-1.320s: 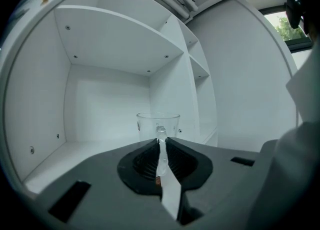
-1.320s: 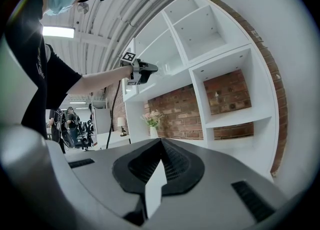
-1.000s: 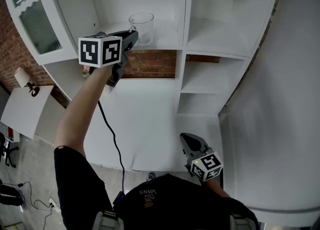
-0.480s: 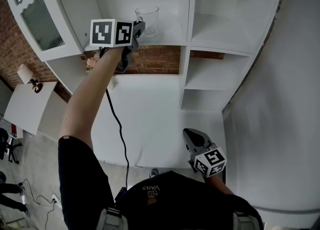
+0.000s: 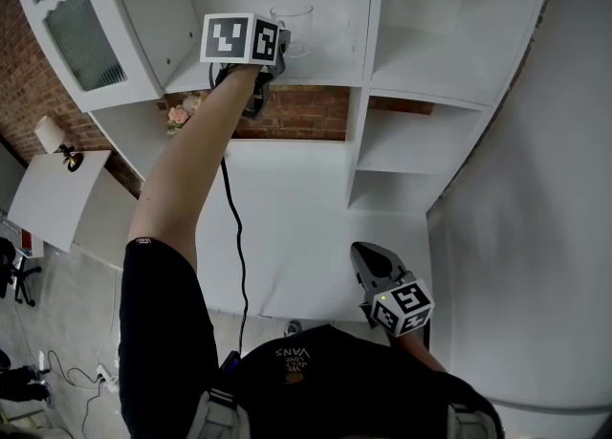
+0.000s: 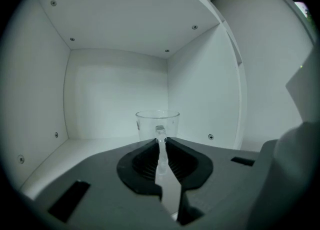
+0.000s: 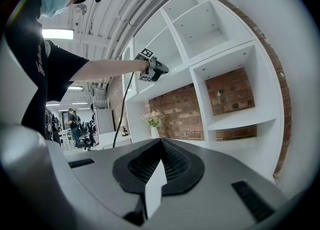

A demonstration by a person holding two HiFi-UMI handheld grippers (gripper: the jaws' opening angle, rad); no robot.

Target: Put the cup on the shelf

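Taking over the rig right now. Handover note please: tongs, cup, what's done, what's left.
Left tongs: shut on the handle of the cup, reaching into the shelf compartment.
Right tongs: shut, empty, low by the body.
Cup: upright inside the compartment; whether its base is resting on the board is hidden.
Done: cup is in the shelf.
Left: set down if needed, release, back out.

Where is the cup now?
In the head view, top middle: the cup is in the shelf compartment above the brick wall, held by the left gripper.
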